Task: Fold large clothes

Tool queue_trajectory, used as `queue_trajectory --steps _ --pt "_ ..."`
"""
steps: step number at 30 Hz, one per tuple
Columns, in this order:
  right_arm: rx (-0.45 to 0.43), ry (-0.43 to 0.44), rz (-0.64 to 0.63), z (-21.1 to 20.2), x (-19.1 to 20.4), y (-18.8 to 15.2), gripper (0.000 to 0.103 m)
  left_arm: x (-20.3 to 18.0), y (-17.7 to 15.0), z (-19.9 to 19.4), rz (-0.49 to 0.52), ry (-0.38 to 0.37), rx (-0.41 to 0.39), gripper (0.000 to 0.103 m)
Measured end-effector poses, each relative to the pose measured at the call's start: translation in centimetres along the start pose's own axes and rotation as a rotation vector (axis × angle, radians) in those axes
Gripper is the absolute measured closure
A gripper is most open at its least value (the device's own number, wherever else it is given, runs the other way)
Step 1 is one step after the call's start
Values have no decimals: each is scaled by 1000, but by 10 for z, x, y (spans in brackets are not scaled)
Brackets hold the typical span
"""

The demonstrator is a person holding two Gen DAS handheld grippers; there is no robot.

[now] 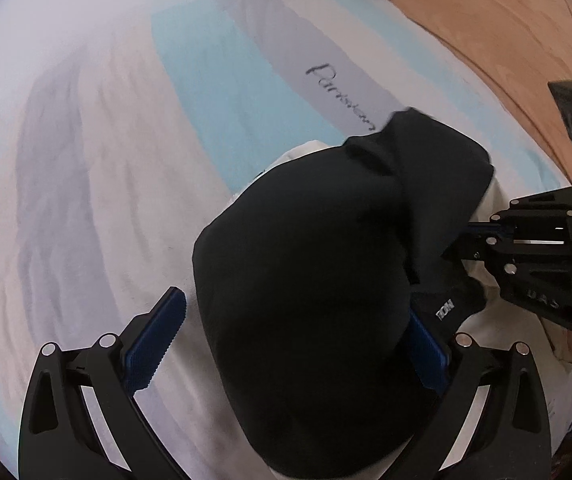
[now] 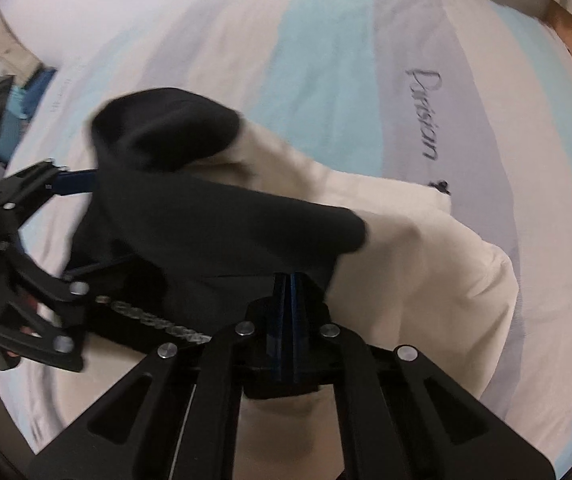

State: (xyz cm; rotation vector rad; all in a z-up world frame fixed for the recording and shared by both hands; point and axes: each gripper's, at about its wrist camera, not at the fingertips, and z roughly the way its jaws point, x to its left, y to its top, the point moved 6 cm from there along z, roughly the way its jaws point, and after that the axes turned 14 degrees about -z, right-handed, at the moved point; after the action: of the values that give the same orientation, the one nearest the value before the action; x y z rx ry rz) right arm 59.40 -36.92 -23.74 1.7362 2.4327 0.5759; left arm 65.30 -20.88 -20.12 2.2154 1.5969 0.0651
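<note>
A black garment (image 1: 310, 272) with white lettering lies bunched over a cream garment (image 2: 418, 264) on the bed. In the left wrist view my left gripper (image 1: 298, 344) is open, its blue pads (image 1: 158, 344) wide apart on either side of the black fabric. My right gripper (image 2: 288, 284) is shut on the black garment (image 2: 190, 216), pinching its edge; it also shows in the left wrist view (image 1: 466, 236) at the right. The left gripper shows at the left of the right wrist view (image 2: 82, 220).
The bed sheet (image 1: 98, 152) has white, light blue and lilac stripes with dark script lettering (image 1: 342, 96). A wooden floor (image 1: 498, 28) runs beyond the bed's far right edge. Blue items (image 2: 26, 100) lie at the bed's left side.
</note>
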Motion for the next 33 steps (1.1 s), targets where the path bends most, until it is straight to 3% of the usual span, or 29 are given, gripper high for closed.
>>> queue_trajectory --steps 4,13,18,19,20,21,22,26,33 --pt "30 7 30 17 -10 0 103 2 5 13 -21 -11 4 4" --pt "98 27 61 48 -24 4 103 9 0 44 -91 -29 91 4" --pt "38 7 40 20 -19 4 99 6 -3 22 -92 -12 65 5" --pt "14 -4 29 8 -16 2 96 5 -5 14 -94 -14 57 6" --pt "-5 -16 16 -3 -13 -1 77 5 -10 1 -97 -26 40 6" --pt "-21 -38 9 -11 -11 -3 45 6 -13 -8 -101 -35 30 6" --pt "-54 -64 -2 -24 -10 -8 35 6 -17 -18 -108 -46 22 6" --pt "-45 -58 4 -43 -9 -32 32 18 -44 -45 -179 -86 29 6" --pt "24 -16 137 -42 -41 -82 31 35 -84 -34 -307 -164 123 6"
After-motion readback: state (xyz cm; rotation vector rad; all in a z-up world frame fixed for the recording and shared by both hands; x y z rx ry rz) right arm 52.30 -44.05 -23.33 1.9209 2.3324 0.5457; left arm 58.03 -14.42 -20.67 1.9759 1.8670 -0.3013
